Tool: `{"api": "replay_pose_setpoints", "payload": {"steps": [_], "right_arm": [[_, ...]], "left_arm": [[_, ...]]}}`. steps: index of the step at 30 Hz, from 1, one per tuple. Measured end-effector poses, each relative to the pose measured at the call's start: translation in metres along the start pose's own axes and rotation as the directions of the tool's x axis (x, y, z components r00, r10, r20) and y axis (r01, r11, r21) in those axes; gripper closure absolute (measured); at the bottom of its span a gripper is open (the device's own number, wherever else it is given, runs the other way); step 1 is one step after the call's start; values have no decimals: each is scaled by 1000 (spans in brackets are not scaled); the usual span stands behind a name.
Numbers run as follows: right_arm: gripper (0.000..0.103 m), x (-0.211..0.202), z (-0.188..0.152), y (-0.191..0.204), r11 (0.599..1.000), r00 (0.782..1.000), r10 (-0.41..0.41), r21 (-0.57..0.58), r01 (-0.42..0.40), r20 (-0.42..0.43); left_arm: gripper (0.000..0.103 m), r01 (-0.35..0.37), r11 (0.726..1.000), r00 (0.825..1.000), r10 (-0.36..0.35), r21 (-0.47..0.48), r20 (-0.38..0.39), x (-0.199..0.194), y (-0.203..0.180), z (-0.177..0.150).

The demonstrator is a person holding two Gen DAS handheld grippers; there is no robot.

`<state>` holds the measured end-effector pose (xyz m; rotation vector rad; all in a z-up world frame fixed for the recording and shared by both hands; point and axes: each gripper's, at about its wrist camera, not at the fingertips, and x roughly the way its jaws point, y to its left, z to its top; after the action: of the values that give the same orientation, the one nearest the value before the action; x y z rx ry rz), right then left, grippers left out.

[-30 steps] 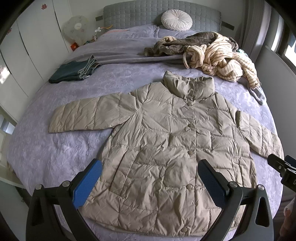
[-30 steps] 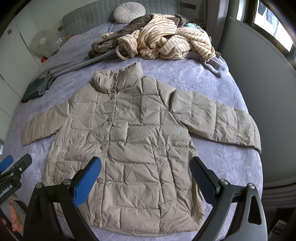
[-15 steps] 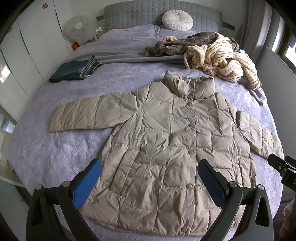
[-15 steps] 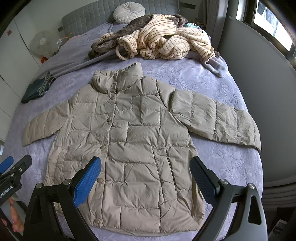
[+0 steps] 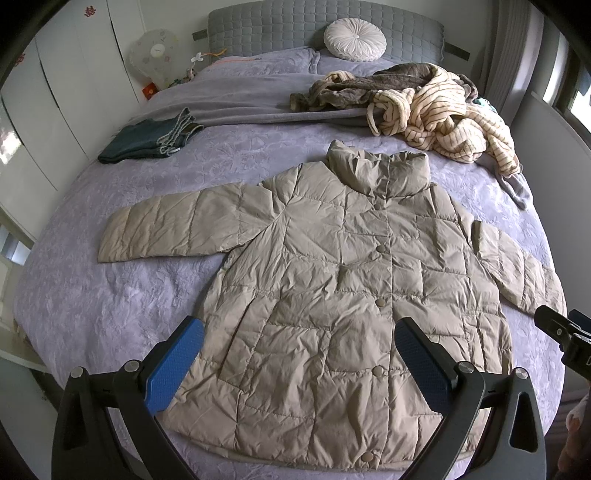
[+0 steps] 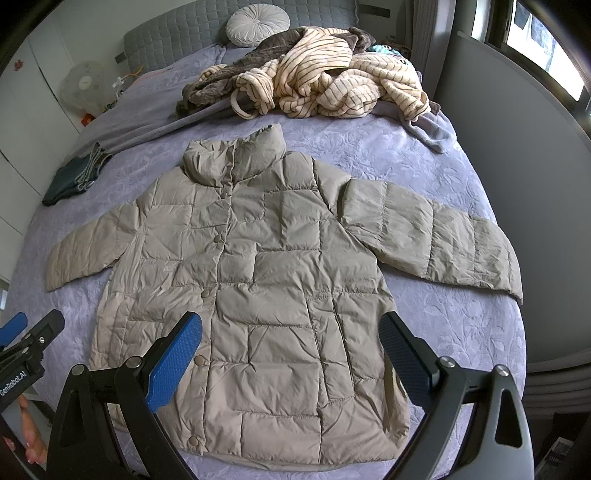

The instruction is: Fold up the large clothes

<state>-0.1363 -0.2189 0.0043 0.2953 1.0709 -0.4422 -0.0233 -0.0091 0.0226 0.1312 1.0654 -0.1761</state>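
We hold both tools above the foot of the bed [image 5: 110, 295], nothing in either. Left gripper [image 5: 299, 343]: blue pads spread wide, hanging over the lower hem of the jacket [image 5: 332, 295], apart from the cloth. Right gripper [image 6: 291, 339]: jaws likewise spread wide, empty, over the jacket's lower right half.

The jacket, beige and quilted, lies flat and face up on the lavender bedspread, snapped shut down the front, collar toward the headboard [image 5: 295, 26], both sleeves out to the sides. Its hem sits near the foot edge.

Beyond the collar: a heap of striped cream robe [image 6: 332, 85] tangled with a brown fleece garment [image 5: 332, 92]. Folded dark jeans [image 5: 147, 140] rest near the bed's left edge, well apart from the jacket. A round white cushion [image 5: 354, 38] leans on the headboard. A fan [image 5: 155, 55] stands beside the bed
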Motion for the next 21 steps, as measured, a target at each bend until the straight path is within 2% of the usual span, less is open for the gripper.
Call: {"api": "replay_pose_setpoints", "payload": {"steps": [21], "right_arm": [[6,0,0,0,1000,1000,5,0,-5,0]], "left_arm": [[0,0,1000,1000,0,0,-1,0,0,0]]}}
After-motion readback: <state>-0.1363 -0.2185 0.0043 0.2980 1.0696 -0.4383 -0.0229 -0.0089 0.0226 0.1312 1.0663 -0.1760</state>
